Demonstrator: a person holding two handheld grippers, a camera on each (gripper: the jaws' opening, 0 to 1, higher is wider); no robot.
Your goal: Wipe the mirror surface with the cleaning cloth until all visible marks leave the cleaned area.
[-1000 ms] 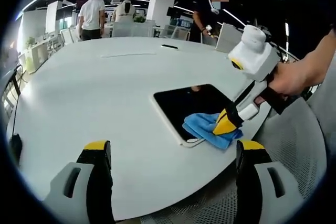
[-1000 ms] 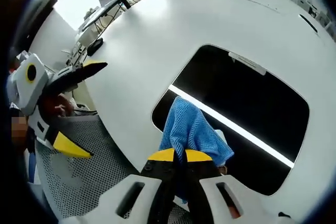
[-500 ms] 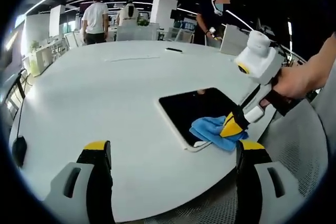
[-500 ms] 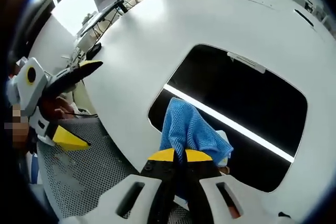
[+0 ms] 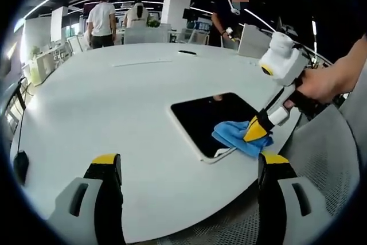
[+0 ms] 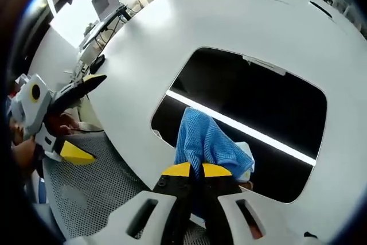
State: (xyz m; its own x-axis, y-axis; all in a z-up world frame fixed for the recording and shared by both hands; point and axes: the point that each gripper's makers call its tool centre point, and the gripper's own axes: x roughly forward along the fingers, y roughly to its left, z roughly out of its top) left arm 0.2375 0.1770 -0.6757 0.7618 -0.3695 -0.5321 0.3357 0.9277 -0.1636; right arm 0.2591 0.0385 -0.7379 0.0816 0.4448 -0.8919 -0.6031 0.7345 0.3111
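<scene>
While pinched, blue cloth (image 6: pixel 207 142) seemingly touches dark mirror (image 6: pixel 258 104).

**White bench and what sits on it**

I see a large white bench (image 5: pixel 114 101) with a rounded edge, its top smooth and bright. Lying flat near its near edge is a dark rectangular mirror (image 5: pixel 209 116) with rounded corners; in the right gripper view the mirror (image 6: pixel 258 101) reflects a bright ceiling strip. A blue cleaning cloth (image 5: pixel 235 133) rests bunched on the mirror's corner nearest the bench edge. Far across the top I make out a small dark object (image 5: pixel 186 52) and a thin pale strip (image 5: pixel 142 61), well apart from the mirror.
</scene>
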